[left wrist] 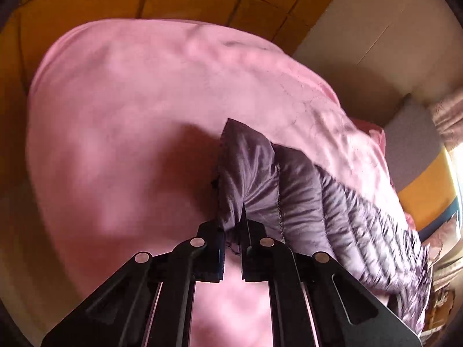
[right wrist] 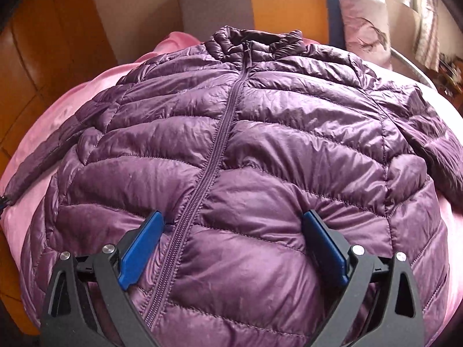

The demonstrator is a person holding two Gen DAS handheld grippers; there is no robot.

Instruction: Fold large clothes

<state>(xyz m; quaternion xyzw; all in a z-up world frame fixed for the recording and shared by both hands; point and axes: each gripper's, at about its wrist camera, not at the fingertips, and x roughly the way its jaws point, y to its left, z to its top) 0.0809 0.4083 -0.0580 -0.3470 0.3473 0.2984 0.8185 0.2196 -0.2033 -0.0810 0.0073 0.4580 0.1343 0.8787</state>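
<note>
Between the nearly closed jaws of the left gripper (left wrist: 232, 248), the cuff of a purple quilted jacket (left wrist: 303, 190) is pinched, its sleeve trailing rightward over a pink blanket (left wrist: 121, 121). Beneath the right gripper (right wrist: 231, 248), the jacket's zipped front is seen lying flat; the jaws are spread wide, with the zipper (right wrist: 211, 159) running just inside the left finger.
</note>
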